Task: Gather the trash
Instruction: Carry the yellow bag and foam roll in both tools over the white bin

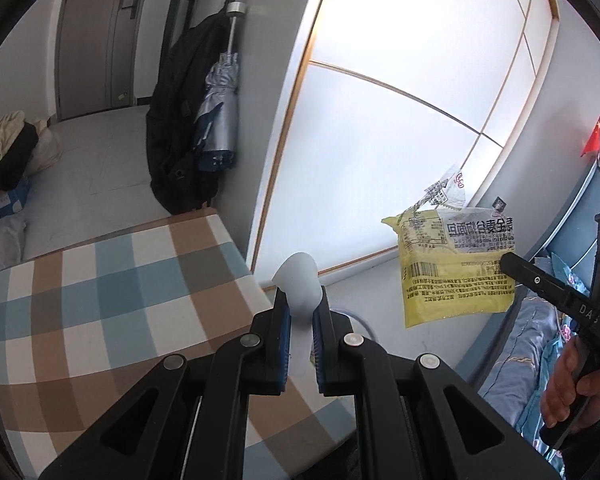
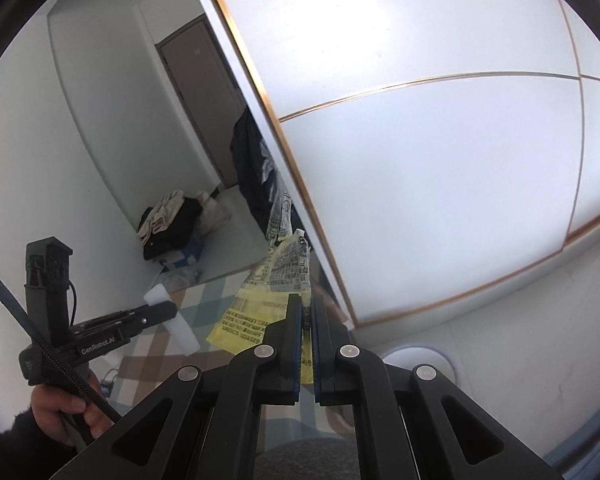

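Observation:
My left gripper is shut on a white plastic tube and holds it upright above the checked tablecloth; the same tube shows in the right wrist view clamped in the left gripper. My right gripper is shut on a yellow printed food wrapper with a torn clear top. In the left wrist view the wrapper hangs in the air at the right, pinched by the right gripper.
A table with a brown, blue and white checked cloth lies below. A white wardrobe door stands close ahead. A black backpack and a folded umbrella hang on the wall. Clothes are piled at the left. A bed with blue bedding is at the right.

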`<move>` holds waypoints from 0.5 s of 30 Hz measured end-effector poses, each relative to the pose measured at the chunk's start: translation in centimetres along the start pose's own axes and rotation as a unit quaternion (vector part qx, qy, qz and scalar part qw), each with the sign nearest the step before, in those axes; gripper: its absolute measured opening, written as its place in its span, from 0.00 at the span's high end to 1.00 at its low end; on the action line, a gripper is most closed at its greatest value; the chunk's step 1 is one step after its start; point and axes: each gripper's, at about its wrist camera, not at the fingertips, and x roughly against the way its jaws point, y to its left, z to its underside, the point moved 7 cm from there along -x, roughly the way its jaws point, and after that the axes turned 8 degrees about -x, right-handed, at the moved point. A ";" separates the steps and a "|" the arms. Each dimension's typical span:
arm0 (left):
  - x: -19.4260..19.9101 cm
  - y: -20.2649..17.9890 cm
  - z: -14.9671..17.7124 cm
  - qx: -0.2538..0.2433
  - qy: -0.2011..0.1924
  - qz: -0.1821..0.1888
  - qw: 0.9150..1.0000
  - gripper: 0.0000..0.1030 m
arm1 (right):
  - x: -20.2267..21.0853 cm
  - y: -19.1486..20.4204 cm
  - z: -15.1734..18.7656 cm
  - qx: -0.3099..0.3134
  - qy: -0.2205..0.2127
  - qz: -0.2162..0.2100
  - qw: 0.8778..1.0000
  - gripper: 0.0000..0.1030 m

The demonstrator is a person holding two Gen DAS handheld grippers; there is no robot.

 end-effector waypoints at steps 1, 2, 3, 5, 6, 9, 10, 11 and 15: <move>-0.4 -0.7 -0.3 -0.004 0.000 0.006 1.000 0.94 | 0.3 -0.7 -0.1 -0.004 -0.002 0.006 1.000 0.97; -0.8 -1.3 -0.6 -0.008 0.001 0.012 1.000 0.94 | 0.5 -1.4 -0.2 -0.007 -0.005 0.013 1.000 0.97; -1.2 -1.9 -0.9 -0.011 0.002 0.016 1.000 0.94 | 0.6 -2.1 -0.1 -0.009 -0.006 0.019 1.000 0.97; -2.3 -3.2 -1.4 -0.013 0.006 0.030 0.999 0.94 | 0.7 -3.7 0.0 -0.012 -0.005 0.037 0.999 0.97; -2.9 -3.8 -1.6 -0.011 0.007 0.039 0.999 0.94 | 0.7 -4.4 0.1 -0.015 -0.004 0.045 0.999 0.97; -4.5 -5.6 -2.1 -0.013 0.013 0.060 0.998 0.94 | 0.6 -7.0 0.7 -0.032 0.002 0.067 0.997 0.97; -5.1 -6.2 -2.3 -0.015 0.016 0.067 0.998 0.94 | 0.5 -7.8 0.9 -0.037 0.006 0.073 0.997 0.97; -5.7 -6.8 -2.4 -0.016 0.020 0.074 0.997 0.94 | 0.3 -8.7 1.2 -0.044 0.011 0.081 0.996 0.97; -7.9 -8.6 -2.3 -0.020 0.038 0.097 0.994 0.94 | -0.7 -11.6 2.3 -0.071 0.028 0.101 0.992 0.97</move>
